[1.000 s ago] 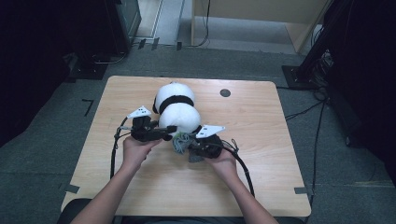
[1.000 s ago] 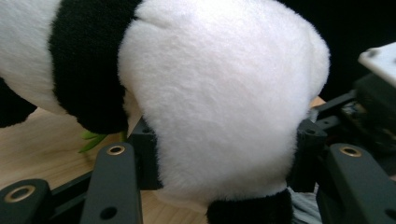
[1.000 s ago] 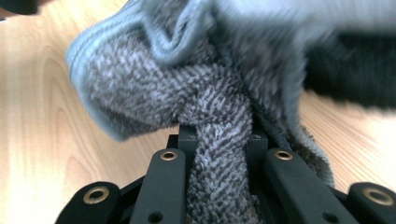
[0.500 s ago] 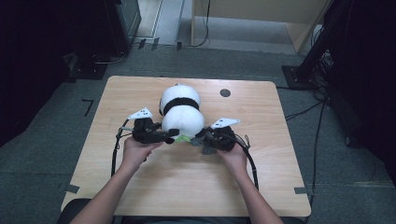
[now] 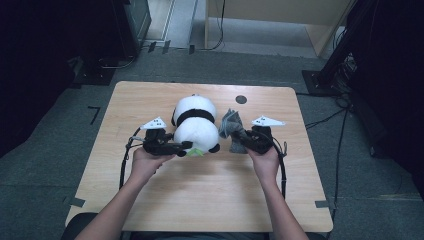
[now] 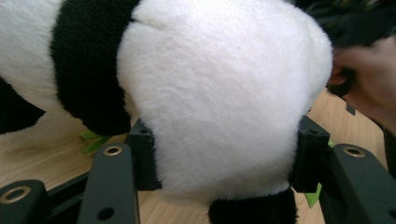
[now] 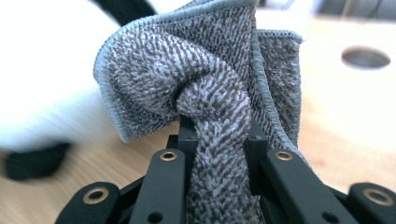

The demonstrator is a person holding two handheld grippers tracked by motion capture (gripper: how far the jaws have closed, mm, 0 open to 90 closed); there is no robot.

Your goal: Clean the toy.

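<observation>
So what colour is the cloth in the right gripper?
Grey cloth, woven in a flecked light-and-dark pattern; clearest in the right gripper view.

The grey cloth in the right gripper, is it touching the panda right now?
Apart. In the high view the grey cloth, bunched in the right gripper, hangs beside the panda with a strip of bare table between them.
</observation>
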